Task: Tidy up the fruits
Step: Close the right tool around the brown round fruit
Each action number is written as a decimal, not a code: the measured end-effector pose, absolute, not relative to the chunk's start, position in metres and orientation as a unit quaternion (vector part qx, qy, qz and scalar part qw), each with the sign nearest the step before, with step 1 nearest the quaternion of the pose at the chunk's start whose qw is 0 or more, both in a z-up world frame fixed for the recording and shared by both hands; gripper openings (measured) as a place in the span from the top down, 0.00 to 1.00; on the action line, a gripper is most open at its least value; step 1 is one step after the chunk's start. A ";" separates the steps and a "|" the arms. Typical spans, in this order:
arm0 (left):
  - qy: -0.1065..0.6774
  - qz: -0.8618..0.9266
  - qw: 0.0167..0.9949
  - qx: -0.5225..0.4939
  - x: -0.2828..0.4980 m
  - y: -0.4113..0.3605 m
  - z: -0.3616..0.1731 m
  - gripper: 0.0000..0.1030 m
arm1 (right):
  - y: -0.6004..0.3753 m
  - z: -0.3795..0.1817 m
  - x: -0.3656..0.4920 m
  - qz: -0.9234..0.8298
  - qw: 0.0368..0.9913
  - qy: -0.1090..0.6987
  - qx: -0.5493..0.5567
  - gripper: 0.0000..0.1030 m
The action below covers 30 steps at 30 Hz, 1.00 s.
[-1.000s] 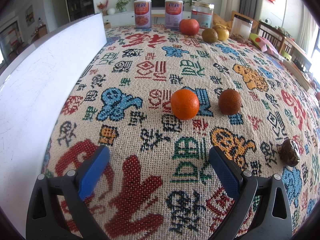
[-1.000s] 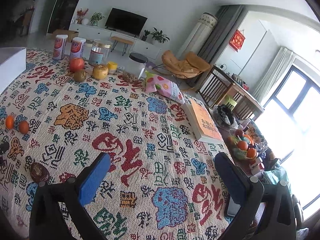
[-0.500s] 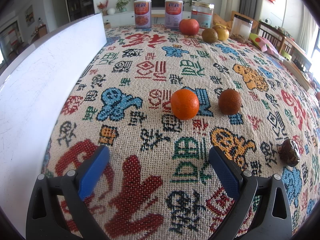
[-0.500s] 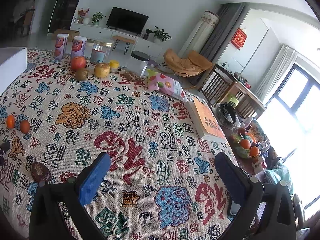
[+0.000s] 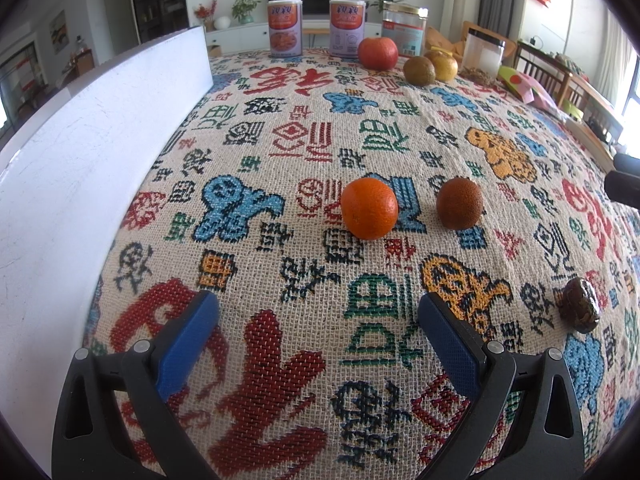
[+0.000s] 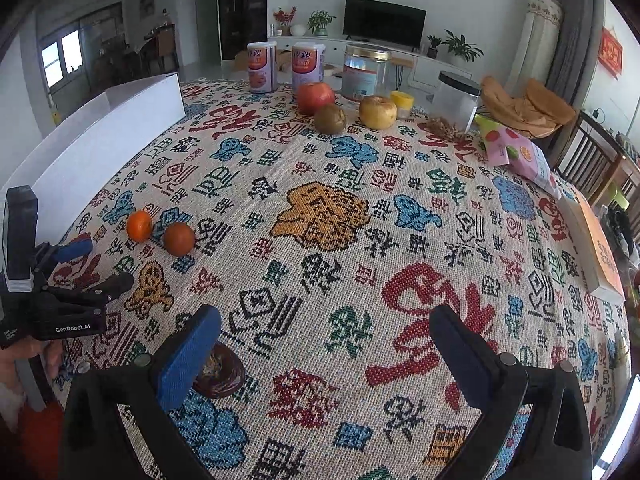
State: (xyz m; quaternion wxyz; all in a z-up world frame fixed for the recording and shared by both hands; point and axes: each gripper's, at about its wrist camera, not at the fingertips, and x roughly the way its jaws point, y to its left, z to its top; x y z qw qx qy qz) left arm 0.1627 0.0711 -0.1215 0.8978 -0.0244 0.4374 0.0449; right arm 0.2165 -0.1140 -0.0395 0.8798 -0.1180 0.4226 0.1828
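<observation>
The left gripper (image 5: 318,322) hovers with jaws wide apart and empty over the patterned desk (image 5: 304,152), facing a bright orange (image 5: 369,214) and a darker fruit (image 5: 459,203) (side by side, not touching). The right gripper (image 6: 324,336), equally spread and empty, sits just beside a dark brown fruit (image 6: 219,370).

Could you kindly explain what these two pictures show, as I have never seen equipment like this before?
No robot here: a person holds a hand-held gripper in each hand, each carrying a forward-looking fisheye camera. One picture looks along the left hand-held gripper, the other along the right hand-held gripper; the blue pads are their fingers. Both are open and hold nothing. On the patterned tablecloth lie a bright orange, a darker orange, a dark brown fruit, further fruits and cans at the back, and a white box.
</observation>
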 end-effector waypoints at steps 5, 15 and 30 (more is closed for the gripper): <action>0.437 0.045 0.898 -0.024 0.163 0.071 -0.121 0.02 | -0.076 -0.042 0.318 0.240 0.863 0.434 -0.099 0.00; 0.437 0.045 0.898 -0.025 0.164 0.071 -0.122 0.02 | 0.010 -0.068 0.478 0.177 0.861 0.464 -0.107 0.17; 0.438 0.047 0.898 -0.024 0.165 0.071 -0.123 0.01 | -0.060 -0.083 0.438 0.191 0.835 0.515 -0.023 0.52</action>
